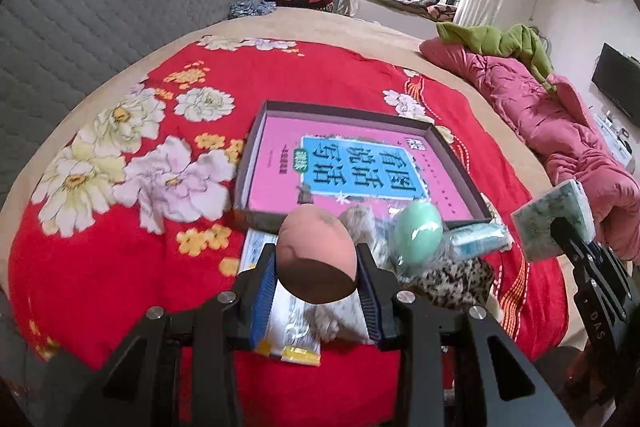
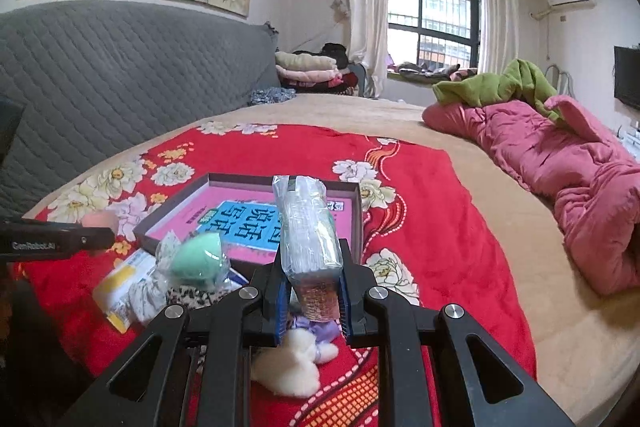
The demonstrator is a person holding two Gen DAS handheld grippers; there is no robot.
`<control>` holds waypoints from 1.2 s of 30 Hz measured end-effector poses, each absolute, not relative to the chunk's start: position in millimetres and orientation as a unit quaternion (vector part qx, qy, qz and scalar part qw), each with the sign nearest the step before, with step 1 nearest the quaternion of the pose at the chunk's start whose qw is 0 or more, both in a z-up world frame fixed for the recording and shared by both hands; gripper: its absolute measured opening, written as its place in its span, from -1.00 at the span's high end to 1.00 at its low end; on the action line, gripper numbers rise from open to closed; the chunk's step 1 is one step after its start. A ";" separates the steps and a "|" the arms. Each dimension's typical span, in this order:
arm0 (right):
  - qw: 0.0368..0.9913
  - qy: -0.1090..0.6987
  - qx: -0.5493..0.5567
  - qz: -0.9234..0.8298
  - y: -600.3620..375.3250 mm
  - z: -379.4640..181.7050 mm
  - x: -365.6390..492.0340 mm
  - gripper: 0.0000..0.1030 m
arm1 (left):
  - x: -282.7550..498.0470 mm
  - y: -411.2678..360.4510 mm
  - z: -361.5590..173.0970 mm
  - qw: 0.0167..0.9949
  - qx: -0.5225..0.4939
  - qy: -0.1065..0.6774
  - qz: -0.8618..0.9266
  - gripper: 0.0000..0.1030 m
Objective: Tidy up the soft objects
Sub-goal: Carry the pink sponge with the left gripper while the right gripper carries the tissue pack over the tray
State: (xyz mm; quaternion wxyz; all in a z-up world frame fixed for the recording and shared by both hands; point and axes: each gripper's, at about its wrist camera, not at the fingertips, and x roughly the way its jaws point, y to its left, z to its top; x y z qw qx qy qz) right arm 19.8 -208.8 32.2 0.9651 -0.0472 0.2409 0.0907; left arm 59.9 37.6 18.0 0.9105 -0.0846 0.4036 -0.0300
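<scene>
My left gripper point(image 1: 316, 267) is shut on a pink egg-shaped sponge point(image 1: 316, 251), held above a pile of soft items on the red floral blanket point(image 1: 120, 267). My right gripper point(image 2: 312, 287) is shut on a wrapped tissue pack point(image 2: 306, 231); it also shows in the left wrist view point(image 1: 554, 223) at the right. A green sponge in clear wrap point(image 1: 418, 235) lies in the pile, also seen from the right wrist point(image 2: 198, 259). A shallow dark box point(image 1: 256, 147) with a pink book inside sits just beyond the pile.
The pile also holds a leopard-print cloth point(image 1: 456, 279), a yellow-white packet point(image 2: 116, 291), a small tissue pack point(image 1: 480, 239) and a white plush point(image 2: 292, 367). A pink quilt point(image 2: 560, 167) with a green garment lies at the right. A grey padded headboard point(image 2: 100, 75) stands at the left.
</scene>
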 end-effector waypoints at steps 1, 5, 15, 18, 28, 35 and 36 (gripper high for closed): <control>0.965 0.241 -0.046 0.091 -209.3 32.2 22.1 0.61 | 63.3 36.3 17.8 0.911 -0.081 0.403 -0.031 0.25; 0.966 0.239 -0.040 0.089 -211.4 31.7 33.5 0.61 | 74.0 32.8 14.9 0.909 -0.077 0.407 -0.035 0.25; 0.969 0.231 -0.033 0.086 -215.5 29.3 64.4 0.61 | 102.7 41.4 5.6 0.903 -0.078 0.422 -0.019 0.25; 0.969 0.231 -0.034 0.087 -216.1 28.1 74.4 0.61 | 112.4 45.6 7.1 0.904 -0.080 0.420 -0.016 0.25; 0.964 0.247 -0.045 0.090 -217.9 16.6 114.8 0.61 | 151.9 47.2 0.4 0.901 -0.087 0.425 -0.017 0.25; 0.956 0.273 -0.061 0.093 -213.3 1.3 137.1 0.61 | 176.4 47.9 -12.7 0.895 -0.086 0.437 -0.008 0.25; 0.955 0.274 -0.069 0.089 -211.7 0.2 138.7 0.61 | 179.1 46.9 -14.8 0.894 -0.085 0.439 -0.008 0.25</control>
